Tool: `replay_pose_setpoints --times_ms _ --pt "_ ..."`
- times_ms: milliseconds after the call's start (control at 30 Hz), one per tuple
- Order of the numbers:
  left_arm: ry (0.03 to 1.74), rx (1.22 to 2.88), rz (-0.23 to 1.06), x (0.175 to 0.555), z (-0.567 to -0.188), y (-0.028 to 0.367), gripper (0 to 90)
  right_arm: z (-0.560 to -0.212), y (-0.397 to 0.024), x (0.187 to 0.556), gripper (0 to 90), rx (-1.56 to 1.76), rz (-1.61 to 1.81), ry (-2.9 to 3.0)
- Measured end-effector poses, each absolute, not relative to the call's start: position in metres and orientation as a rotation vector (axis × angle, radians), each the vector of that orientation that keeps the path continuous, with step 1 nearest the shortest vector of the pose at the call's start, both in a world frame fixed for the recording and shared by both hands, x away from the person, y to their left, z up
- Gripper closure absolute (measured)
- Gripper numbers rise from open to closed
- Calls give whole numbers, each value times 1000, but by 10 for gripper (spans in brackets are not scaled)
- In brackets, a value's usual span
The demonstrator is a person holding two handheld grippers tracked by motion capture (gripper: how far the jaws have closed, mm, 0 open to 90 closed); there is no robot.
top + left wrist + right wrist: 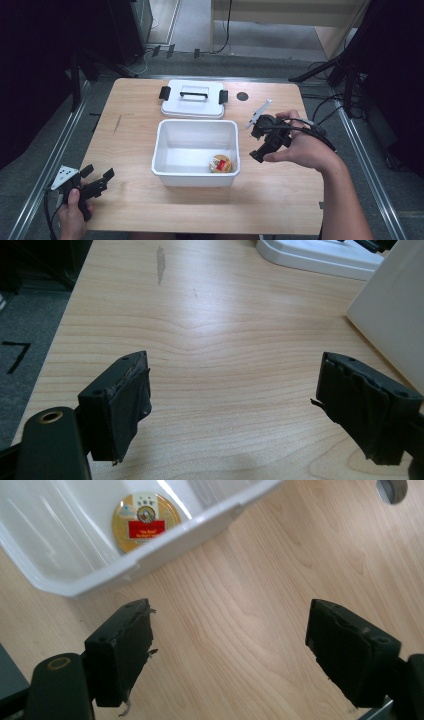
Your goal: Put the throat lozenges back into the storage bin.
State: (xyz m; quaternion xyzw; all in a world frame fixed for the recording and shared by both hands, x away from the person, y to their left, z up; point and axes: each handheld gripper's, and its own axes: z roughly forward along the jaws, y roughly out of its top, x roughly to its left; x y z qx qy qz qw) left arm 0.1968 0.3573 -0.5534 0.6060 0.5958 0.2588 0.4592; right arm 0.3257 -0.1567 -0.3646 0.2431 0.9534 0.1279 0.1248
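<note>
Lid (193, 98) lies at eleven o'clock from the right gripper (256, 141), nearer it than the left, jaws parted, empty.

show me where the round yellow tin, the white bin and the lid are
round yellow tin (220, 163), high view, on its printed top.
white bin (195, 178), high view, on its near wall.
lid (193, 106), high view, on its flat top in front of the black handle.
</note>
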Motion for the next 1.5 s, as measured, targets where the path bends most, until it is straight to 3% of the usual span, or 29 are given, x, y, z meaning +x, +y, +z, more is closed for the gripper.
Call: replay_pose_setpoints --times_ms 200,333,1000,1500 --pt "1464 1500 637 196 -553 357 147 -383 -177 319 127 784 409 2726" --pt "1465 1499 637 196 -553 357 147 -400 -190 317 10 900 527 2692" --pt "1466 1498 641 196 -553 357 147 -479 -257 294 0 1329 828 2267" --pt "1468 1493 644 196 -553 357 147 -523 -300 260 0 1411 929 2072"
